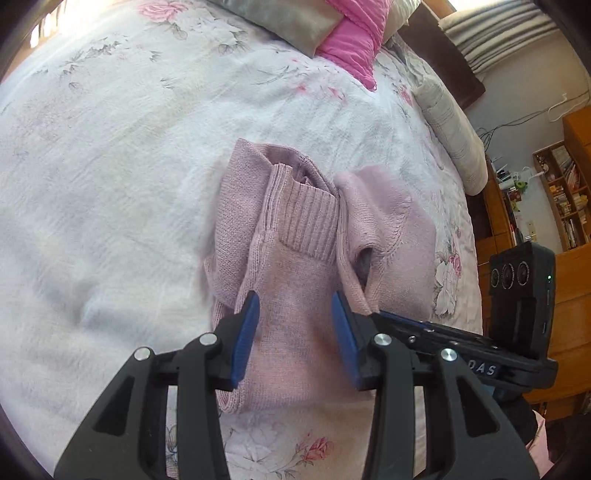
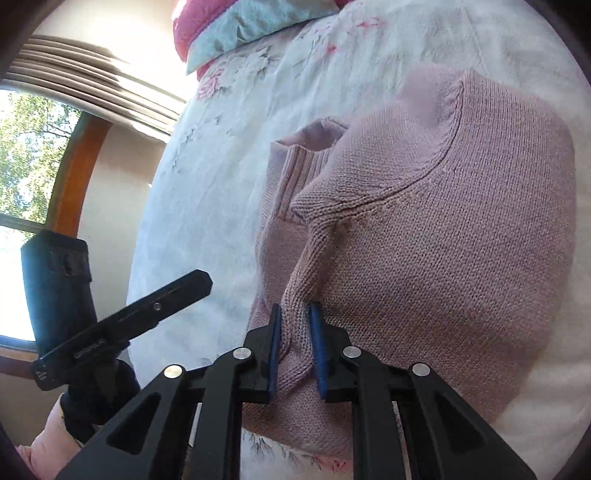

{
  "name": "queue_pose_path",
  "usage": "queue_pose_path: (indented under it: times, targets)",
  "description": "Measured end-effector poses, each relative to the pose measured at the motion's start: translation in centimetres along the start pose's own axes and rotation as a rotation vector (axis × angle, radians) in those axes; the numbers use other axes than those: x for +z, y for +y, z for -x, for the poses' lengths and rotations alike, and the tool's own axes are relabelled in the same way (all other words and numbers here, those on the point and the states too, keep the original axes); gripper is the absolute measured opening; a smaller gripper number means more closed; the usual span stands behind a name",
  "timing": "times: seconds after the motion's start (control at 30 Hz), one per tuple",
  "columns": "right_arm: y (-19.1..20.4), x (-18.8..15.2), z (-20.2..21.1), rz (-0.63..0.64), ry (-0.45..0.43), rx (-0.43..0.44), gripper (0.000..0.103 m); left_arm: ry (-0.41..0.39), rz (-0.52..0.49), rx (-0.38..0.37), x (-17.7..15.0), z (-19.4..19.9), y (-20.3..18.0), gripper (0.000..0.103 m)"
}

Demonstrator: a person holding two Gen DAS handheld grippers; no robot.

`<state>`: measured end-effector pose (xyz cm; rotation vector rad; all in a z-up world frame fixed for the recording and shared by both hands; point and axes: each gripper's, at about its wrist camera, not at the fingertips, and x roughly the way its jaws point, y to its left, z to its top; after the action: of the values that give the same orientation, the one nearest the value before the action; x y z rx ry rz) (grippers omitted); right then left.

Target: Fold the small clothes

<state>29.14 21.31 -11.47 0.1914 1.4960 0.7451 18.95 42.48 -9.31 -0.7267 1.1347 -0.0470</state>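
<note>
A pink knitted sweater point(image 1: 295, 236) lies partly folded on the floral bed sheet point(image 1: 110, 184), its ribbed cuff point(image 1: 306, 218) across the middle. My left gripper point(image 1: 294, 299) hovers over the sweater's near part, open, with the blue pads wide apart and nothing between them. In the right wrist view the sweater point(image 2: 461, 221) fills the right half. My right gripper point(image 2: 294, 312) is shut on a raised fold of its knit near the left edge. The right gripper's body point(image 1: 461, 343) shows beside the sweater in the left wrist view, and the left gripper's body point(image 2: 122, 325) shows at the left in the right wrist view.
Pillows point(image 1: 280, 22) and a bright pink cloth point(image 1: 351, 44) lie at the head of the bed. A rolled blanket point(image 1: 454, 129) runs along the bed's right edge. Wooden shelves point(image 1: 565, 195) stand beyond it. A window point(image 2: 29, 155) is on the other side.
</note>
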Motion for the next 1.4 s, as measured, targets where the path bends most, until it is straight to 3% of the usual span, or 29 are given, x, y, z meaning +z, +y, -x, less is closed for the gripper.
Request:
queue_pose_path:
  times: [0.13, 0.2, 0.27, 0.33, 0.4, 0.47, 0.57, 0.67, 0.73, 0.8, 0.83, 0.9, 1.0, 1.17, 1.27, 1.4]
  targets:
    - [-0.6, -0.3, -1.1, -0.028, 0.008, 0.032, 0.023, 0.019, 0.013, -0.015, 0.4, -0.8, 0.4, 0.04]
    - [-0.3, -0.6, 0.0, -0.016, -0.011, 0.06, 0.039, 0.024, 0.005, -0.025, 0.6, -1.1, 0.2, 0.04]
    - [0.5, -1.2, 1.8, 0.03, -0.043, 0.046, 0.047, 0.027, 0.004, -0.033, 0.5, -1.3, 0.1, 0.041]
    - [1.5, -2.3, 3.6, 0.098, -0.063, 0.012, 0.054, 0.03, 0.01, -0.046, 0.4, -1.3, 0.0, 0.042]
    - [2.8, -3.4, 4.5, 0.174, -0.07, -0.031, 0.068, 0.03, 0.006, -0.045, 0.6, -1.3, -0.2, 0.043]
    - [3.9, -4.8, 4.3, 0.261, -0.057, -0.075, 0.076, 0.037, -0.005, -0.035, 0.9, -1.5, -0.4, 0.044]
    - [5.7, -6.7, 2.2, 0.387, -0.048, -0.195, 0.076, 0.046, -0.003, -0.037, 1.5, -1.7, -0.4, 0.046]
    - [5.0, -7.5, 0.4, 0.379, -0.036, -0.232, 0.074, 0.062, -0.006, -0.034, 2.1, -1.9, -0.6, 0.047]
    - [4.2, -7.2, -0.8, 0.358, -0.036, -0.275, 0.068, 0.077, -0.023, -0.023, 2.4, -2.1, -0.8, 0.047]
    - [3.2, -6.9, -1.6, 0.338, -0.039, -0.306, 0.051, 0.092, -0.04, -0.023, 2.6, -2.3, -1.0, 0.05]
    - [2.7, -6.7, -1.7, 0.326, -0.04, -0.305, 0.047, 0.101, -0.047, -0.024, 2.7, -2.5, -1.1, 0.051]
    - [1.9, -6.6, -1.4, 0.294, -0.034, -0.241, 0.021, 0.119, -0.058, -0.026, 2.9, -2.9, -1.4, 0.052]
    - [0.8, -6.6, 0.1, 0.231, -0.044, -0.133, 0.018, 0.148, -0.046, -0.063, 3.1, -4.0, -1.7, 0.055]
    - [-1.7, -6.8, 4.6, 0.096, -0.098, 0.12, 0.016, 0.208, 0.107, -0.214, 3.7, -7.0, -1.1, 0.056]
    - [-2.6, -7.2, 6.7, 0.078, -0.12, 0.182, 0.016, 0.213, 0.238, -0.351, 4.1, -8.6, -0.8, 0.056]
    - [-3.1, -7.6, 8.2, 0.083, -0.127, 0.203, 0.016, 0.199, 0.268, -0.39, 5.2, -10.1, -2.0, 0.056]
